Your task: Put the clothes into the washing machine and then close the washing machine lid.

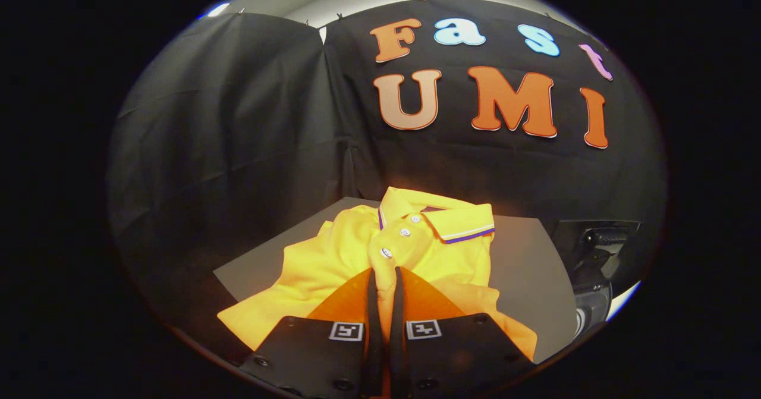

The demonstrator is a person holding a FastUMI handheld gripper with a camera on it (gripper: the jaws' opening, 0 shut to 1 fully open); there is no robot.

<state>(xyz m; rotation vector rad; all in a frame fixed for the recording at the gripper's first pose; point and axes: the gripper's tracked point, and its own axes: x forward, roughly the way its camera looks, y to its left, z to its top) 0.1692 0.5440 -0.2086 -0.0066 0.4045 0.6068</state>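
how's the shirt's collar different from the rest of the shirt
The collar carries thin dark and pale stripes along its edge; the shirt body is plain. The collar is folded flat beyond the gripper; the body lies rumpled, a fold pinched between the closed fingers. Both are yellow-orange.

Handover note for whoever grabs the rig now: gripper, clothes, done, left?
Gripper: fingers nearly closed, pinching a fold of the yellow polo shirt just below its button placket; both fingers appear to press on the cloth.
Shirt: crumpled on the grey table, collar on the far side, beyond the fingertips.
A dark machine sits off the table's right edge; likely the washing machine, but I cannot tell, nor its lid's state.
Done: shirt gripped.
Left: lift the shirt, carry it to the washer, drop it in, close the lid.
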